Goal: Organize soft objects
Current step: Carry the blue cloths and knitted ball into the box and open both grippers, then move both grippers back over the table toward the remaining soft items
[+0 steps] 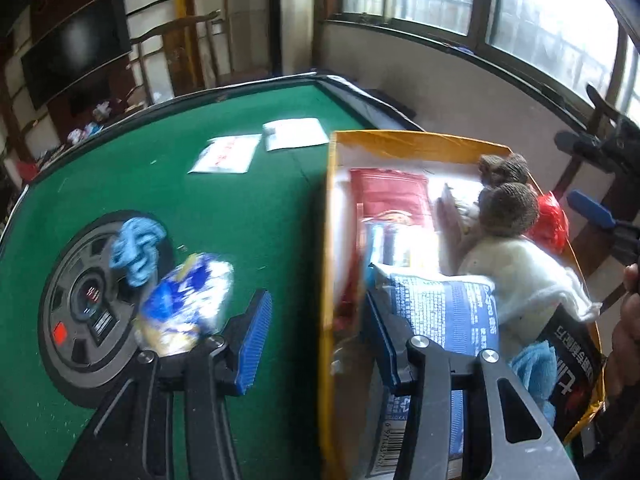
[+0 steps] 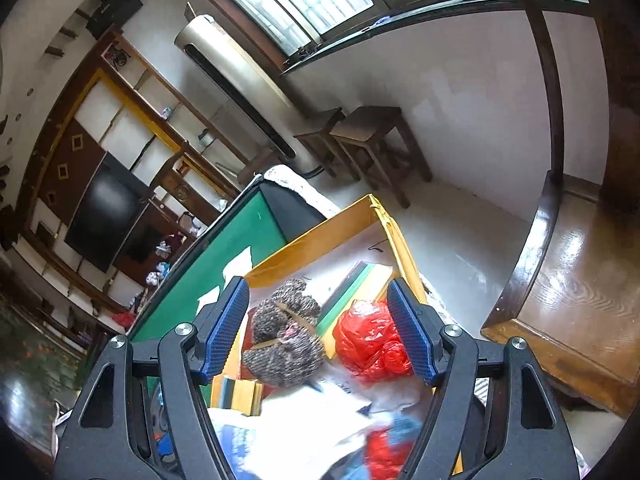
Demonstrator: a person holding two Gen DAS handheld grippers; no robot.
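The yellow box (image 1: 416, 142) on the green table (image 1: 224, 216) holds knit balls (image 1: 514, 208), a red bag (image 2: 372, 340), a white cloth (image 1: 516, 272), a blue towel (image 1: 532, 364) and packets, some blurred and overexposed. A blue rag (image 1: 134, 250) and a blurred blue-white packet (image 1: 188, 300) lie on the table outside it. The left gripper (image 1: 316, 344) straddles the box's wall, jaws wide with nothing between them; the right gripper (image 2: 326, 332) hangs above the box, also wide and unloaded.

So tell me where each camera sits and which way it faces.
Left wrist: on the left gripper, jaws open, looking across the green table and into the yellow box; the right gripper shows at far right.
Right wrist: on the right gripper, jaws open, looking down into the yellow box.
Shared: box, knitted grey item, red plastic bag.
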